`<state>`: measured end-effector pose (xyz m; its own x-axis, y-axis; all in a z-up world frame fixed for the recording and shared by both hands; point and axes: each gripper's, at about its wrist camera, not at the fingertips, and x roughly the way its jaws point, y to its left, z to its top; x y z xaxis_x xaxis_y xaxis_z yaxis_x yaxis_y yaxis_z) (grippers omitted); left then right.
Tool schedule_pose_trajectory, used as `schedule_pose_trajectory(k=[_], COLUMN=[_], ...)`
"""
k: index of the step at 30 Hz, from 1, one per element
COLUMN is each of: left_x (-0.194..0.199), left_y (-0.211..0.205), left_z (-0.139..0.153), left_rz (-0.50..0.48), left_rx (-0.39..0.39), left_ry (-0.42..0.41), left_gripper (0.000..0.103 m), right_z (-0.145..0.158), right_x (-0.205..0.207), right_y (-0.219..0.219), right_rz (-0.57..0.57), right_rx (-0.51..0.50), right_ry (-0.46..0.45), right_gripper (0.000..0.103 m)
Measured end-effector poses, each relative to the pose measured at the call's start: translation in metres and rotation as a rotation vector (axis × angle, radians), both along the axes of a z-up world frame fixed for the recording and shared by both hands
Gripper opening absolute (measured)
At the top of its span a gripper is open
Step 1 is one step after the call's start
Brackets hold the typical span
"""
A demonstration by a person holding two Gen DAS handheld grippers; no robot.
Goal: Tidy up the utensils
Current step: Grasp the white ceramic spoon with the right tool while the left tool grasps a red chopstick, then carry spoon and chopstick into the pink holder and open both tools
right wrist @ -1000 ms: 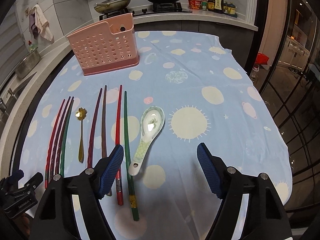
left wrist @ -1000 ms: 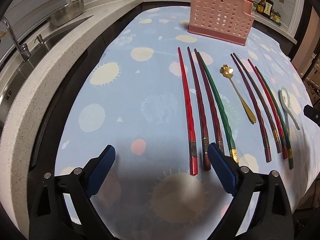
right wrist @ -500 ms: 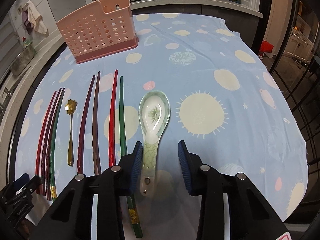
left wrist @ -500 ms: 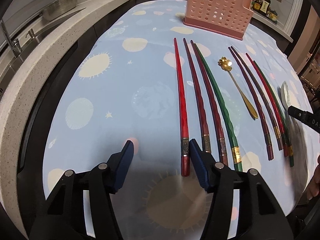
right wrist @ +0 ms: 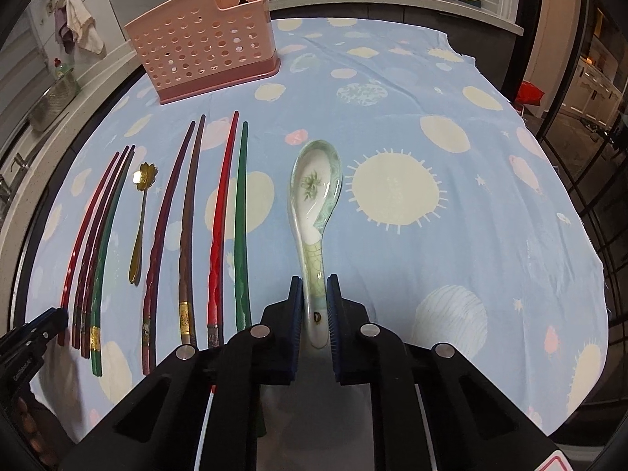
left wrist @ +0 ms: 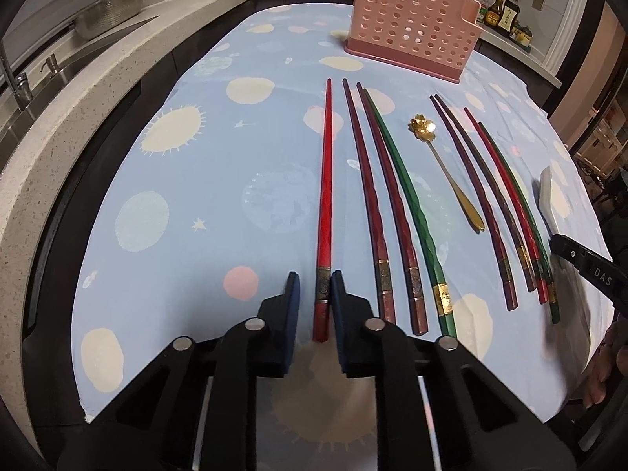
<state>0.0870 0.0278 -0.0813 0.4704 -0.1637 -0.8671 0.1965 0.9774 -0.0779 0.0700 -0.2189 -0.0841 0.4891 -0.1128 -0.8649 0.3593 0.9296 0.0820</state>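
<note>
Left wrist view: the left claw (left wrist: pixel 315 286) is closing on the near end of the red chopstick (left wrist: pixel 325 196), which lies flat on the table (left wrist: pixel 188 180).

Right wrist view: the right claw (right wrist: pixel 314 294) is closing on the handle of the white spoon (right wrist: pixel 314 204), beside the green chopstick (right wrist: pixel 241 227).

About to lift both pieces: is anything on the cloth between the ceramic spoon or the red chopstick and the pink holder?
Nothing visible. Bare cloth lies between the ceramic spoon and the pink holder; likewise beyond the red chopstick.
</note>
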Motion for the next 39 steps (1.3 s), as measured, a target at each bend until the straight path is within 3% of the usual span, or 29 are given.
schedule_pose_trajectory(k=[9, 17, 26, 39], left_x=[-0.007, -0.012, 0.001, 0.056], left_y=[0.000, 0.007, 0.010, 0.003], left_z=[0.008, 0.043, 0.103, 0.180], left_rz=[-0.008, 0.009, 0.019, 0.030], left_rx=[-0.043, -0.093, -0.121, -0.147], left_ry=[-0.004, -0.059, -0.210, -0.400], left_gripper=[0.007, 0.007, 0.007, 0.007], right_z=[0.007, 0.039, 0.090, 0.134], right_x=[-0.013, -0.030, -0.022, 0.027], right_y=[-0.002, -0.004, -0.011, -0.020], right_rz=[0.010, 0.004, 0.008, 0.040], right_rx=[0.021, 0.034, 0.055, 0.080], right_ry=[-0.020, -0.102, -0.224, -0.318], right_gripper=[0.010, 0.009, 0.006, 0.005])
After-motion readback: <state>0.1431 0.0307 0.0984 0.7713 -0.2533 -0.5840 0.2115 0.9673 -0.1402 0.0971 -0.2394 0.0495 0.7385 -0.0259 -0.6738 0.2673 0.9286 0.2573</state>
